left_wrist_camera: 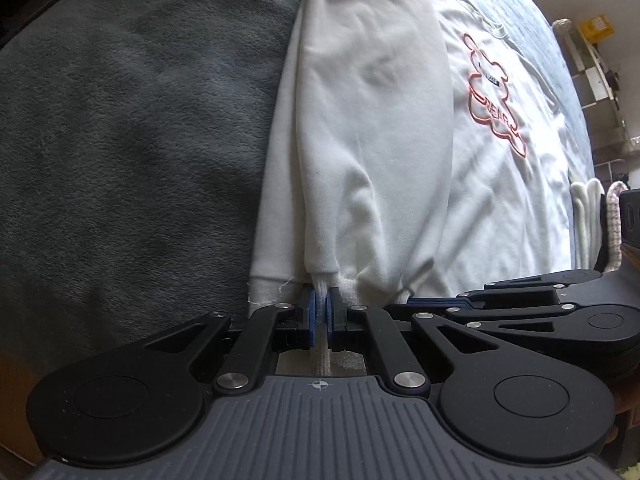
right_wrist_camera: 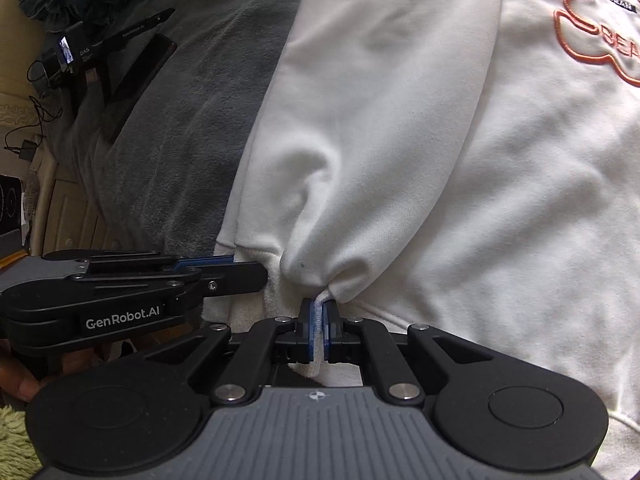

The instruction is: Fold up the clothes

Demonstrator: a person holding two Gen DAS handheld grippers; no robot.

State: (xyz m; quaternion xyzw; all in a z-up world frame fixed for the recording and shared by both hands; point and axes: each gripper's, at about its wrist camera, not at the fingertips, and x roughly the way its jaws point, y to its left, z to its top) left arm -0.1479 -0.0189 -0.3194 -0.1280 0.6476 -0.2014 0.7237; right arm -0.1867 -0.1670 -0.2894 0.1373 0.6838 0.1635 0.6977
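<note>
The left gripper [left_wrist_camera: 321, 312] sits at the lower centre of its own view, pointing steeply down, its blue fingers [left_wrist_camera: 307, 314] pressed together on a thin fold of white sweatshirt [left_wrist_camera: 360, 120] cloth. The right gripper [right_wrist_camera: 319, 320] takes the same pose in its view, fingers [right_wrist_camera: 307, 322] pinched on a ridge of that cloth. Each gripper appears side-on at the other's frame edge, close alongside. Part of a hand [right_wrist_camera: 18, 376] shows at the lower left of the right view.

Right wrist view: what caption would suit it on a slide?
Right gripper pinches the white sweatshirt hem on a grey blanket, left gripper alongside.
</note>
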